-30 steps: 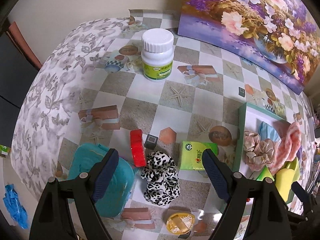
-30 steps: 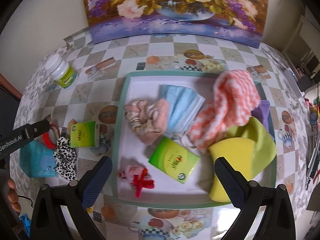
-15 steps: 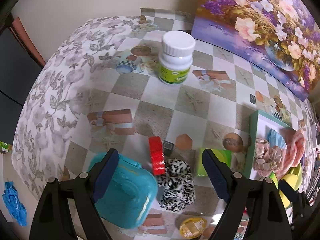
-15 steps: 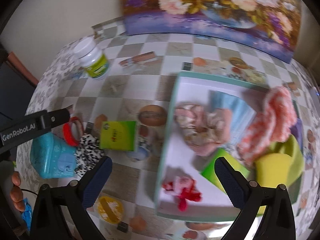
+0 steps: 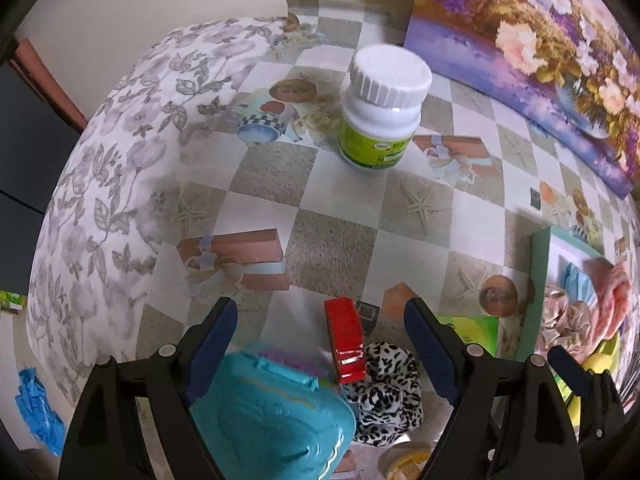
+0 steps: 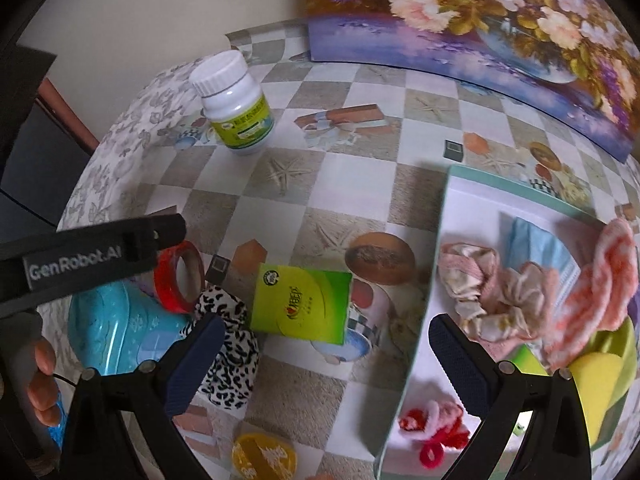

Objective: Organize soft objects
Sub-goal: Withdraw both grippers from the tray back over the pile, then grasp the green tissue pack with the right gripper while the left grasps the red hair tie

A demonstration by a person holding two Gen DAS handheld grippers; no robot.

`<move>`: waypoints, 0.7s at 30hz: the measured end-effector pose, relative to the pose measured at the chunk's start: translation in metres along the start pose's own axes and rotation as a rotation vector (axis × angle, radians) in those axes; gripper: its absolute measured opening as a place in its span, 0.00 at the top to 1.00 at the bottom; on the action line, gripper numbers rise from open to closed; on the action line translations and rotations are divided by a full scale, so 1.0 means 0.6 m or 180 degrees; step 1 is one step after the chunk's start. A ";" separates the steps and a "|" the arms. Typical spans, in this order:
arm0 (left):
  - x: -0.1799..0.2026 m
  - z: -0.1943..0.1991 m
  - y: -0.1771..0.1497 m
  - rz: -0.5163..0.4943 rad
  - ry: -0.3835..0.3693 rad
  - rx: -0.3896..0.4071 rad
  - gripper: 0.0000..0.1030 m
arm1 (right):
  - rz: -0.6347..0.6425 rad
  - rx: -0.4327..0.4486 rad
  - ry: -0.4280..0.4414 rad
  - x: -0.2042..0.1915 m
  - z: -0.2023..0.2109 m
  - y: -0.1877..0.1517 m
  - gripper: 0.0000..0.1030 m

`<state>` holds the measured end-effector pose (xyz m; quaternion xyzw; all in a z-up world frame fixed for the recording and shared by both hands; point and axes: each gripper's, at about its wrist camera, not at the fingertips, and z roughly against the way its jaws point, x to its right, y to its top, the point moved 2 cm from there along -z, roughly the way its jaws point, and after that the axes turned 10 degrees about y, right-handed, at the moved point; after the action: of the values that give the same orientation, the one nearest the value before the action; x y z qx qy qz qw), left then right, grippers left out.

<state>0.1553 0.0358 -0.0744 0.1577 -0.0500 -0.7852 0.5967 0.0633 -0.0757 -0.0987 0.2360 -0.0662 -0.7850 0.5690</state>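
Observation:
A leopard-print scrunchie [image 6: 230, 344] lies on the table beside a green tissue pack [image 6: 300, 300]; it also shows in the left wrist view [image 5: 386, 394]. A green-rimmed tray [image 6: 436, 264] on the right holds a pink scrunchie [image 6: 480, 292], a blue face mask [image 6: 536, 240], a coral towel [image 6: 596, 288], a yellow sponge [image 6: 596, 384] and a red-and-pink hair tie [image 6: 432, 428]. My right gripper [image 6: 320, 356] is open and empty, above the tissue pack. My left gripper [image 5: 320, 344] is open and empty over the red tape roll [image 5: 345, 338].
A white pill bottle [image 5: 380, 108] stands at the back. A teal plastic case [image 5: 272, 420] sits left of the scrunchie. A small yellow tin [image 6: 264, 456] lies near the front edge. A flower painting [image 6: 480, 28] leans against the wall.
My right gripper has swung left from over the tray towards the tissue pack and scrunchie. My left gripper has moved forward and left, so the bottle looks nearer.

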 end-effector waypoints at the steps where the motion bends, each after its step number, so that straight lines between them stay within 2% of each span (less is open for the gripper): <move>1: 0.002 -0.005 0.000 -0.0030 0.0005 -0.0019 0.17 | 0.0008 -0.0014 0.0003 -0.001 -0.005 0.001 0.00; 15: 0.015 -0.037 0.000 -0.0195 0.0027 -0.0133 0.17 | -0.0012 -0.0163 0.0027 -0.002 -0.048 0.003 0.02; 19: 0.015 -0.042 0.004 -0.0210 0.0023 -0.0149 0.27 | -0.0052 -0.0165 0.0029 0.004 -0.054 0.006 0.03; 21: 0.014 -0.046 0.005 -0.0218 0.0021 -0.0158 0.28 | -0.0058 -0.0172 0.0034 0.005 -0.057 0.006 0.06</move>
<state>0.1644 0.0303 -0.1014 0.1471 -0.0230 -0.8057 0.5733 0.0809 -0.0738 -0.1283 0.2254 -0.0398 -0.7904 0.5682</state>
